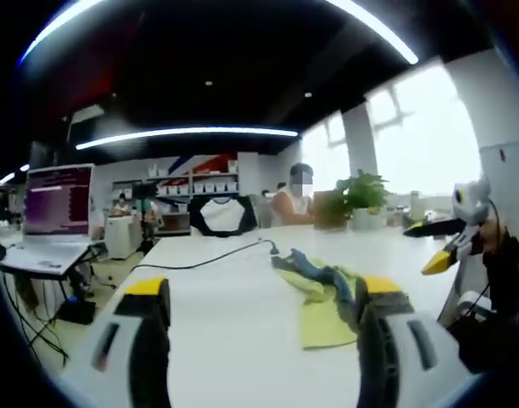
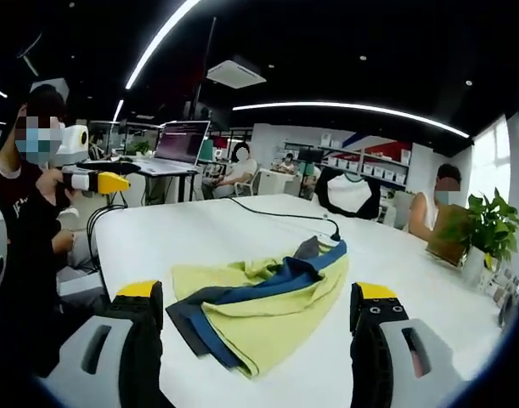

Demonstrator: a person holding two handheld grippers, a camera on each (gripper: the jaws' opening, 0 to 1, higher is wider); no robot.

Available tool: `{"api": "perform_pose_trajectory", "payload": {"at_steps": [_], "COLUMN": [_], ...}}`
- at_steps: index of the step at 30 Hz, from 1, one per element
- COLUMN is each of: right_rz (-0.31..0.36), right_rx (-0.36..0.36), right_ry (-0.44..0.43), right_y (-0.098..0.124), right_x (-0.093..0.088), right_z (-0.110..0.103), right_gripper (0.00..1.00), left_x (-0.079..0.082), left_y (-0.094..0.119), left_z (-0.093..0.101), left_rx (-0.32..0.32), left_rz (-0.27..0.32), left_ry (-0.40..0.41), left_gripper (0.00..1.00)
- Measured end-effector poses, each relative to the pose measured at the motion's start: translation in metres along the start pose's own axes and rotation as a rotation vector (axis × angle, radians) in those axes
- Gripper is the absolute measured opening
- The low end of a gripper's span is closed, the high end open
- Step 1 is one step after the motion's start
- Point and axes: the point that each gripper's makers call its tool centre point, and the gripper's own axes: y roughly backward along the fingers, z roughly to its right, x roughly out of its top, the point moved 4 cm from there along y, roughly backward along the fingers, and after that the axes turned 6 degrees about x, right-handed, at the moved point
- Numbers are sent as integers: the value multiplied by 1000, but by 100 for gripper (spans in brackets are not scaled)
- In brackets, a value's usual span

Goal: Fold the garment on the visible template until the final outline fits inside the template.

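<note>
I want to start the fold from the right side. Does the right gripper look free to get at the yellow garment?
Probably yes. The right gripper is open, and the yellow garment lies crumpled on the white table just beyond its jaws, with nothing between them.

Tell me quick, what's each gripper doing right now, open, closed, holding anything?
Left gripper: open, holding nothing; the yellow and blue garment lies ahead on the white table.
Right gripper: open, holding nothing, facing the garment.
</note>
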Motion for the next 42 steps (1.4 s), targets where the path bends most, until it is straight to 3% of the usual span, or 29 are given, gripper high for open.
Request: {"api": "perform_pose_trajectory", "payload": {"at_steps": [5,8,20,24,28,35,42], "right_rz": [9,-37,-66,-67,-80,-106,-121], "right_rx": [-13,-17,70,94,100,105,114], "right_ry": [30,85,57,25,12,-13,-21], "right_y": [-3,-7,-26,-31,-34,-37,-41], "right_x": [-3,-7,-23,-27,-32,-39,-44], "right_z": [1,-2,-21,-25,-26,-28,-31], "right_gripper": [88,90,87,81,78,70,65], "left_x": [-4,-11,-40,-46,-51,-62,-77], "left_y": [-3,-8,-24,-27,-31,-37,-46], "left_z": [-1,-4,3,7,12,14,26], "left_rx": [0,-4,-15,-28,-36,-18,-71], "left_rz": [-15,-40,-126,-136,-154,-184,-207], "left_ry": [4,9,-9,-22,-40,-67,-66], "left_gripper": [93,93,93,95,100,100,93]}}
